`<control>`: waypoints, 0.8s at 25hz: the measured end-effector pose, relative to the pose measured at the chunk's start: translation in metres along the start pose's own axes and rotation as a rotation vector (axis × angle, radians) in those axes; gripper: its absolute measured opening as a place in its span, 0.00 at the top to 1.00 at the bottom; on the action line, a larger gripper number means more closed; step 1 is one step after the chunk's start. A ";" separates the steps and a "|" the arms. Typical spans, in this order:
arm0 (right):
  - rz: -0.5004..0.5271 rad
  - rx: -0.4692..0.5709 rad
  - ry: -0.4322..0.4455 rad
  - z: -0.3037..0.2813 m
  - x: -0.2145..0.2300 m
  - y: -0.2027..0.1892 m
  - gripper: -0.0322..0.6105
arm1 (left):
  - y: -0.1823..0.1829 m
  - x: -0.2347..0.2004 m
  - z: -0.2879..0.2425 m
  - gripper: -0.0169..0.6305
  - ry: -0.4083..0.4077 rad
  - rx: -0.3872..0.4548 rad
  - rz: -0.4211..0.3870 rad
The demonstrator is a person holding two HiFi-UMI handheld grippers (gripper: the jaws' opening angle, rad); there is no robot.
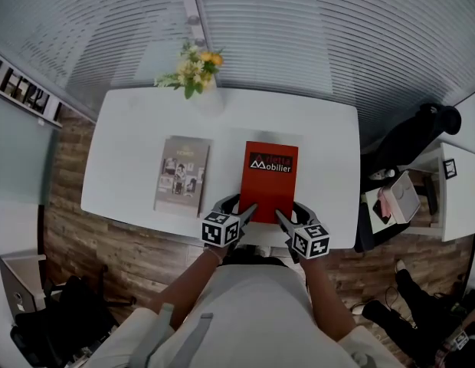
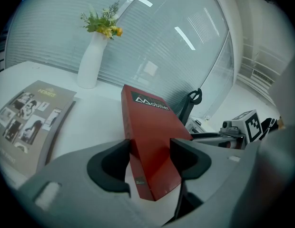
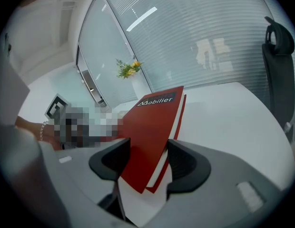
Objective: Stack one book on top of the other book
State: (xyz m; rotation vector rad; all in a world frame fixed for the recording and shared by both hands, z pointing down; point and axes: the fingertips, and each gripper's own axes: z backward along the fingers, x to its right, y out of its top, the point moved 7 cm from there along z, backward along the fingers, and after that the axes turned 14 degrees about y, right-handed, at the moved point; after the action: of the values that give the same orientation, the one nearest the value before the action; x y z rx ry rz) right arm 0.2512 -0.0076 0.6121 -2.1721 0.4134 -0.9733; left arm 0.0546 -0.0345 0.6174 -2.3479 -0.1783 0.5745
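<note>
Nearest the lens: left gripper, a grey two-jaw tool, jaws pinching the near left corner of the red book, a thin rectangular soft-cover volume with a black title band. Right gripper, same build, jaws likewise clamped on the near right corner, where white page edges show between the covers.

Position of the work: the red book sits over the right half of the white rectangular table, with its near edge held at the front rim and apparently tilted up. Whether its far edge rests on the top cannot be told. The grey book, a flat rectangular volume with small photographs on its cover, lies to the left, well apart. It is judged to be the base of the stack.

Likely faults:
- Both grips are at one end only, so the limp cover may sag, fan open or slide out of the jaws.
- Unequal travel of the two hands would twist the spine.
- A drooping far edge could catch the grey book and push it askew instead of landing square.
- A wide swing could strike the vase.

Containers: the white ceramic vase stands upright at the table's far edge and holds yellow flowers with green leaves.
</note>
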 end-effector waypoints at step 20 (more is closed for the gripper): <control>0.108 0.093 0.000 0.057 -0.075 0.081 0.58 | 0.073 0.040 0.092 0.56 0.014 0.167 -0.011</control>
State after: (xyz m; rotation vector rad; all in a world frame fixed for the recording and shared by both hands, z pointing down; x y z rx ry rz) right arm 0.2435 0.0030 0.4884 -2.0448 0.4713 -0.9144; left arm 0.0469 -0.0217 0.4948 -2.1872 -0.1319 0.5463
